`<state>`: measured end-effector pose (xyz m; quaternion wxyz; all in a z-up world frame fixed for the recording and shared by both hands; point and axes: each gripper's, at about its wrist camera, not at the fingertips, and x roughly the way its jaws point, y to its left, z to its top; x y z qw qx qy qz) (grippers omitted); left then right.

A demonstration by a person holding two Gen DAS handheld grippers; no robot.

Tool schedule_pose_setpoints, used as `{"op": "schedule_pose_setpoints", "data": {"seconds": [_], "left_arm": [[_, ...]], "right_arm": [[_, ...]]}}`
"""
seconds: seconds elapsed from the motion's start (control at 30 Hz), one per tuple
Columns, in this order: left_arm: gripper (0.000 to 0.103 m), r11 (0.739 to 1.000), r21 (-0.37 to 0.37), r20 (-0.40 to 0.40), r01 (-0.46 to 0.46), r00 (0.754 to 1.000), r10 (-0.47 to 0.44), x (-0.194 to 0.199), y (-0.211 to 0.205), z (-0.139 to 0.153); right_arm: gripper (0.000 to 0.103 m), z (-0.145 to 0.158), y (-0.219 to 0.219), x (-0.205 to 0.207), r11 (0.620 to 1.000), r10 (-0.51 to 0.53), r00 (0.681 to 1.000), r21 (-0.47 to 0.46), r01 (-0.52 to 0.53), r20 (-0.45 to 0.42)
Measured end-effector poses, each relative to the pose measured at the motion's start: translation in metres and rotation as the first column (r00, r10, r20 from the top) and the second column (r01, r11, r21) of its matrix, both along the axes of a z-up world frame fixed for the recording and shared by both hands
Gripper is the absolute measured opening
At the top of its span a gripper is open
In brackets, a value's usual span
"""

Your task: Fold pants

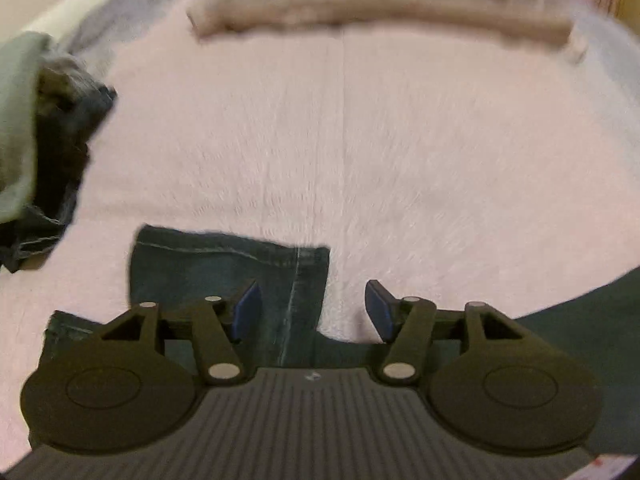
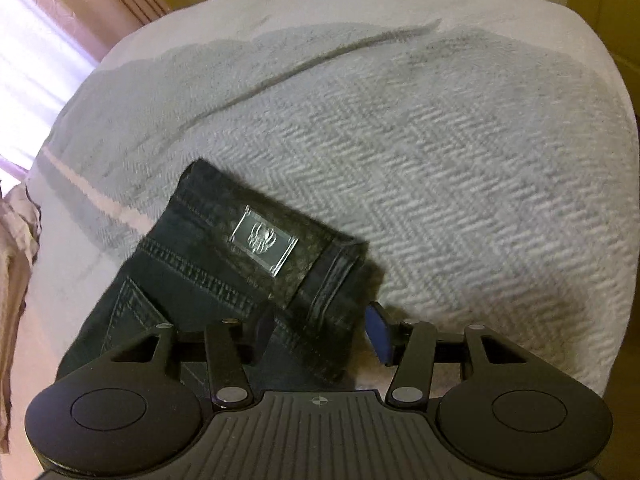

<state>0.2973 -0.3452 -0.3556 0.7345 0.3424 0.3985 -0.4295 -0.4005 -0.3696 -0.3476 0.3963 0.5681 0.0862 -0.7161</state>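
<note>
1. The left gripper [image 1: 312, 306] points down at a bed covered by a pale blanket [image 1: 360, 140]. Its jaws are open, and the blue pads [image 1: 248, 308] touch nothing.
2. A dark blue jeans leg end [image 1: 224, 276] lies flat on the blanket, right under the left gripper. Its hem runs across, just past the fingertips.
3. At the left edge of that view sits a heap of other clothes [image 1: 44, 140], grey-green and dark, well apart from the leg.
4. A tan folded cloth [image 1: 360, 4] lies across the far side of the bed. This whole view is blurred.
5. The right gripper [image 2: 320, 332] points down at the waistband of the jeans [image 2: 240, 256]. Its jaws are open too. The waistband end lies between the pads, but the right pad stands clear of the cloth.
6. A shiny silver label [image 2: 264, 242] is on the waistband.
7. The jeans rest on a white zigzag-weave blanket [image 2: 460, 180].
</note>
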Motion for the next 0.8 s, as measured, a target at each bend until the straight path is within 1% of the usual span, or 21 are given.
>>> {"op": "schedule_pose_setpoints", "data": {"seconds": [0.03,0.07,0.1,0.13,0.2,0.23,0.27,0.33,0.37,0.4,0.43,0.47,0.5,0.53,0.6,0.63,0.67,0.7,0.73,0.77,0.8], "left_arm": [[0.055,0.999,0.049,0.012,0.009,1.0,-0.009,0.001,-0.007,-0.012],[0.049,0.996,0.093,0.049,0.016,0.999,-0.021,0.001,-0.012,-0.023],[0.023,0.994,0.104,0.084,0.021,0.996,-0.03,0.002,-0.012,-0.028],[0.01,0.996,0.084,0.101,0.013,0.995,-0.022,0.008,-0.008,-0.025],[0.006,0.997,-0.048,0.029,-0.067,0.997,0.068,0.028,0.013,-0.003],[0.006,0.985,-0.128,-0.005,-0.114,0.993,0.114,0.04,0.031,0.014],[0.005,0.971,-0.186,-0.024,-0.15,0.989,0.148,0.049,0.051,0.03],[0.005,0.916,-0.297,-0.104,-0.27,0.963,0.25,0.077,0.102,0.061],[0.005,0.876,-0.336,-0.156,-0.347,0.937,0.312,0.092,0.131,0.072],[0.004,0.829,-0.355,-0.199,-0.432,0.901,0.385,0.106,0.161,0.079],[0.004,0.78,-0.36,-0.236,-0.512,0.859,0.454,0.118,0.189,0.081],[0.004,0.721,-0.35,-0.29,-0.598,0.801,0.524,0.13,0.22,0.075],[0.004,0.672,-0.322,-0.34,-0.667,0.744,0.575,0.14,0.243,0.064],[0.005,0.625,-0.271,-0.398,-0.732,0.676,0.62,0.15,0.264,0.047],[0.005,0.514,-0.146,-0.515,-0.845,0.508,0.69,0.162,0.298,0.003],[0.005,0.467,-0.114,-0.563,-0.877,0.444,0.697,0.162,0.309,-0.015],[0.005,0.435,-0.123,-0.602,-0.892,0.416,0.681,0.162,0.316,-0.024],[0.007,0.399,-0.142,-0.629,-0.906,0.394,0.67,0.16,0.319,-0.027],[0.013,0.377,-0.157,-0.653,-0.913,0.382,0.654,0.16,0.32,-0.026],[0.024,0.366,-0.168,-0.672,-0.915,0.378,0.636,0.16,0.321,-0.026],[0.025,0.375,-0.171,-0.672,-0.911,0.386,0.632,0.157,0.318,-0.026]], "right_arm": [[0.048,-0.003,0.0,0.005,1.0,-0.011,1.0,0.001,0.011,0.008],[0.048,-0.007,-0.001,0.008,1.0,-0.018,1.0,0.002,0.018,0.013],[0.048,-0.008,0.0,0.013,1.0,-0.025,1.0,0.006,0.025,0.011],[0.048,-0.01,0.001,0.017,1.0,-0.028,1.0,0.012,0.028,0.006],[0.048,-0.009,0.003,0.022,0.999,-0.038,0.999,0.022,0.038,0.006],[0.048,-0.009,0.005,0.023,0.999,-0.047,0.999,0.02,0.047,0.007],[0.048,-0.007,0.007,0.024,0.998,-0.06,0.998,0.016,0.06,0.008],[0.048,-0.005,0.012,0.025,0.997,-0.082,0.997,0.013,0.082,0.011],[0.048,-0.005,0.013,0.027,0.996,-0.094,0.996,0.016,0.093,0.013],[0.048,-0.006,0.013,0.028,0.995,-0.1,0.995,0.019,0.1,0.013],[0.048,-0.007,0.013,0.031,0.994,-0.105,0.994,0.021,0.105,0.015],[0.048,-0.008,0.014,0.033,0.994,-0.11,0.994,0.024,0.109,0.02],[0.048,-0.01,0.014,0.036,0.992,-0.12,0.992,0.027,0.12,0.026],[0.048,-0.012,0.014,0.038,0.991,-0.129,0.991,0.031,0.128,0.03],[0.048,-0.018,0.015,0.043,0.99,-0.14,0.989,0.04,0.138,0.043],[0.048,-0.02,0.017,0.045,0.989,-0.143,0.989,0.042,0.141,0.047],[0.048,-0.02,0.018,0.046,0.989,-0.142,0.989,0.042,0.14,0.049],[0.048,-0.019,0.02,0.047,0.99,-0.139,0.989,0.04,0.137,0.051],[0.048,-0.018,0.022,0.046,0.991,-0.134,0.99,0.038,0.132,0.052],[0.048,-0.018,0.023,0.046,0.992,-0.126,0.991,0.036,0.124,0.052],[0.048,-0.017,0.025,0.045,0.992,-0.12,0.992,0.033,0.119,0.049]]}}
